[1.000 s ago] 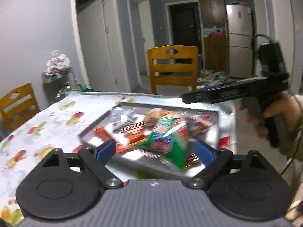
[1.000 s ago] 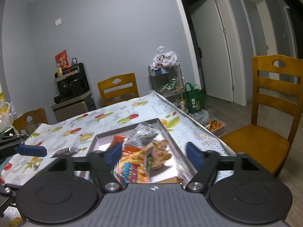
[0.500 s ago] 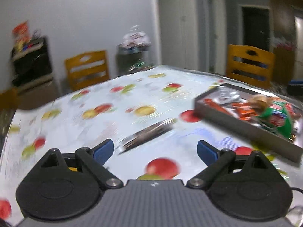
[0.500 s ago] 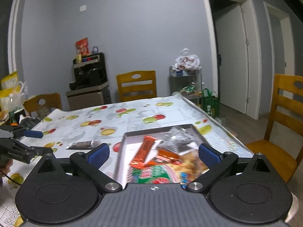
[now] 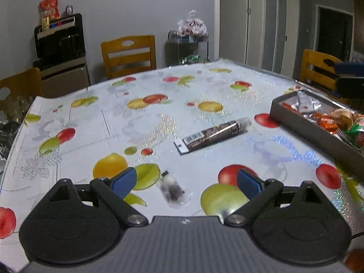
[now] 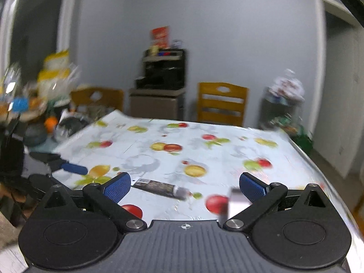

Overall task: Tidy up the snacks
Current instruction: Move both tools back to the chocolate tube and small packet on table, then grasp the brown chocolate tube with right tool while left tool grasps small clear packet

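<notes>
**Both grippers spread wide over the fruit-print table**

Covered in a fruit-print cloth (image 5: 159,122), the table fills both views. At its right edge in the left wrist view, a dark grey tray (image 5: 304,127), heaped with wrapped snacks (image 5: 336,120): orange, silver and green packets.

Hanging low over the near cloth and tipped downward, the left gripper (image 5: 185,179), blue pads far apart, pinching nothing. Lying flat between them, untouched, a small clear packet (image 5: 171,187) with a dark filling. Farther out, between that packet and the tray, a long dark snack bar (image 5: 213,135), barcode end toward the camera, apart from both.

Held higher and nearer level, the right gripper (image 6: 185,185), jaws just opened to full width, empty; view blurred. Beyond its pads, the same bar (image 6: 159,187), lying crosswise. At far left there, one blue fingertip of the left gripper (image 6: 74,168).

Behind the table: wooden chairs (image 5: 128,54), a black appliance (image 5: 60,38) on a cabinet, a wire rack (image 5: 188,45).
</notes>
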`<move>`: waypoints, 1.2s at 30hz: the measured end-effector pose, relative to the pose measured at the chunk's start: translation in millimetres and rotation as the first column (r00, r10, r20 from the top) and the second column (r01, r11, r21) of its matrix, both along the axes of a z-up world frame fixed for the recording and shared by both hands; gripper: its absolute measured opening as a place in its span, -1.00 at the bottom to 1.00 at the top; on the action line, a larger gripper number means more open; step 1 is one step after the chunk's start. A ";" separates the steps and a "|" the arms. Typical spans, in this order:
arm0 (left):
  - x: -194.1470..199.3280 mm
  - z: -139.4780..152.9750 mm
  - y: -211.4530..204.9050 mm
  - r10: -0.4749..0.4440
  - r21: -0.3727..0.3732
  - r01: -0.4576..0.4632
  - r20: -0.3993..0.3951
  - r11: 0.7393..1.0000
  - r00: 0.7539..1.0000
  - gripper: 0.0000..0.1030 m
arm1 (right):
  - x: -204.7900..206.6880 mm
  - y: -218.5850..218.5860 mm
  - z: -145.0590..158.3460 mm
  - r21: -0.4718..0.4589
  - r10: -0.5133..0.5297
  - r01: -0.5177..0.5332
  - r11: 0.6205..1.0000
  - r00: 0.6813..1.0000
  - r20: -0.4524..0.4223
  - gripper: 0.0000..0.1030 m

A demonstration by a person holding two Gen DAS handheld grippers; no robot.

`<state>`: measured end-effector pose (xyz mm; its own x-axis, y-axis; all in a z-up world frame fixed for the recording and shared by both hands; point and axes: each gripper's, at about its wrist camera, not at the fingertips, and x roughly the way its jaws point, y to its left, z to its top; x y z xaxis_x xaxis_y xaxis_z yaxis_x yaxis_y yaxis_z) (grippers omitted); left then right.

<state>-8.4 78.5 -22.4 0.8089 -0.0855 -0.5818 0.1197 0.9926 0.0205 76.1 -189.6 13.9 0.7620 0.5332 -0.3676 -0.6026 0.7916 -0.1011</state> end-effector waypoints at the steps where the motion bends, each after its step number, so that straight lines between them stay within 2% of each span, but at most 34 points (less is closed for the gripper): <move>1: 1.8 -1.7 2.4 0.006 -0.011 -0.006 -0.010 1.000 1.000 0.86 | 4.0 11.5 -1.8 -0.044 0.032 -0.031 0.999 0.999 0.009 1.00; 4: 9.8 -7.4 8.4 0.011 -0.055 -0.013 -0.039 0.998 0.999 0.86 | 18.3 40.6 -11.8 -0.152 0.123 -0.119 0.981 0.992 0.017 0.99; 7: 14.9 -13.6 10.8 0.020 -0.070 -0.024 -0.068 0.997 0.998 0.86 | 38.3 60.7 -23.6 -0.207 0.156 -0.154 0.966 0.988 -0.004 0.93; 14: 16.4 -16.5 11.9 0.022 -0.080 -0.028 -0.080 0.996 0.997 0.86 | 77.1 81.8 -54.0 -0.264 0.184 -0.192 0.945 0.981 -0.055 0.82; 19: 16.1 -15.8 9.8 0.011 -0.085 -0.018 -0.080 0.996 0.997 0.86 | 95.4 92.0 -68.0 -0.269 0.191 -0.223 0.937 0.972 -0.138 0.82; 24: 15.3 -14.4 8.1 0.002 -0.089 -0.009 -0.076 0.996 0.997 0.86 | 101.1 105.9 -76.6 -0.303 0.210 -0.241 0.922 0.969 -0.133 0.77; 26: 15.2 -14.8 8.0 -0.001 -0.093 -0.006 -0.079 0.996 0.997 0.86 | 105.9 111.0 -78.6 -0.312 0.199 -0.233 0.921 0.970 -0.137 0.59; 31: 16.6 -16.0 9.0 -0.002 -0.103 -0.007 -0.089 0.995 0.996 0.86 | 121.2 109.4 -80.0 -0.250 0.169 -0.222 0.943 0.962 -0.214 0.42; 33: 16.1 -15.7 9.2 -0.002 -0.105 -0.007 -0.088 0.994 0.996 0.86 | 125.4 104.7 -79.4 -0.210 0.152 -0.210 0.955 0.953 -0.261 0.18; 35: 15.5 -15.4 8.7 -0.003 -0.103 -0.006 -0.086 0.995 0.996 0.86 | 125.8 100.1 -77.9 -0.184 0.141 -0.203 0.962 0.943 -0.301 -0.24; 36: 15.1 -15.9 8.8 -0.004 -0.104 -0.005 -0.085 0.995 0.996 0.86 | 125.3 98.3 -77.4 -0.175 0.140 -0.202 0.963 0.938 -0.316 -0.32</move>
<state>6.7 87.4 -38.3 0.7566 -0.1486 -0.6368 0.1162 0.9889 -0.0927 201.4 -91.3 -63.5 0.5043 0.5361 -0.6769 -0.7541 0.6554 -0.0428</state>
